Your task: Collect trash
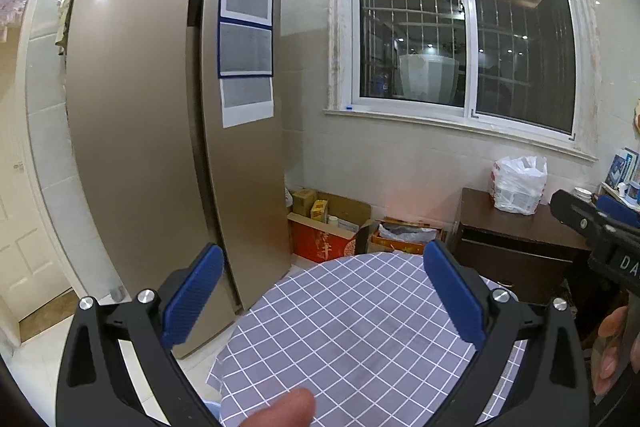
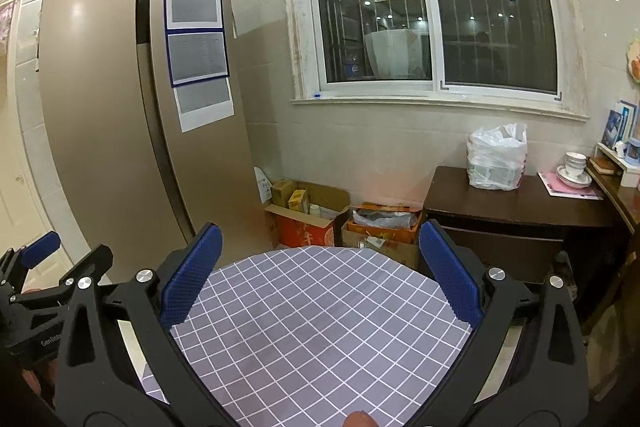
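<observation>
Currently, both views look over a round table toward a wall with a window.
Left gripper (image 1: 320, 301): held above the table, blue fingers (image 1: 194, 297) spread wide, nothing between them.
Right gripper (image 2: 316, 273): also above the table, blue fingers (image 2: 450, 273) spread wide and empty; it shows at the right edge of the left view with a hand (image 1: 612, 347) around its handle.
Table (image 2: 320, 327): covered by a grey-blue checked cloth with white lines; no object lies on the part that shows.
Trash: no loose piece can be made out on the table; a white plastic bag (image 2: 496, 159) stands on a dark wooden cabinet (image 2: 516, 211) under the window (image 2: 432, 7), well apart from both grippers.
Floor by the wall: open cardboard boxes (image 2: 308, 219) sit between the gold refrigerator (image 2: 120, 107) and the cabinet.
Refrigerator: magnets along the top, printed sheets (image 2: 198, 55) on the door.
Cabinet, right end: stacked bowls (image 2: 574, 167) on a pink sheet.
</observation>
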`<state>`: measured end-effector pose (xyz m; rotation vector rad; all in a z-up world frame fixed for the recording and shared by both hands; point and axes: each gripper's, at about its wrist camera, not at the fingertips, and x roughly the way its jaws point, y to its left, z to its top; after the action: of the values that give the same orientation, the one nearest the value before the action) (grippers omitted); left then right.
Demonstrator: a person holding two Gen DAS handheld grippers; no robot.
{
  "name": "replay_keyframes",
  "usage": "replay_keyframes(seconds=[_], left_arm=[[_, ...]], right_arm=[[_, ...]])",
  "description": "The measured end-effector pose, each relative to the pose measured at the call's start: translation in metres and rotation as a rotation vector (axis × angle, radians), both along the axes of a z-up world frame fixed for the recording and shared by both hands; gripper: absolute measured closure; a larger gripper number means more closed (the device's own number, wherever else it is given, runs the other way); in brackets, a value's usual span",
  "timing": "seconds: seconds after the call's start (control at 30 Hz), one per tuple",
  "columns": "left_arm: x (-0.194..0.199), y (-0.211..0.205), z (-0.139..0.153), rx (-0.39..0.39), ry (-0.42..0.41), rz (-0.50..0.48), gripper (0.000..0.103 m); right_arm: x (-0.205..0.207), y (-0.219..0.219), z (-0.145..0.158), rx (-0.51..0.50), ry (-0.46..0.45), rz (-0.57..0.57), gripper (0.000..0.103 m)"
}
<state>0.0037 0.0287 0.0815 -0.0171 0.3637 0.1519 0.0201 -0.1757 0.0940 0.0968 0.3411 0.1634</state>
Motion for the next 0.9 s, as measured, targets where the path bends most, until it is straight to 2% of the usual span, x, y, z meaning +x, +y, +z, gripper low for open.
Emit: replay_keyframes(seconds=[0.7,0.9], left_arm=[[-0.005,0.002,0.005,-0.002,-0.035,0.014,0.005],[0.004,0.001,0.004,0.006,-0.01,0.014,0.005]], right_arm=[[0.003,0.015,-0.002,-0.012,0.003,0.019,0.006],[0.004,0.02,-0.006,-0.017,0.0,0.03,0.006]])
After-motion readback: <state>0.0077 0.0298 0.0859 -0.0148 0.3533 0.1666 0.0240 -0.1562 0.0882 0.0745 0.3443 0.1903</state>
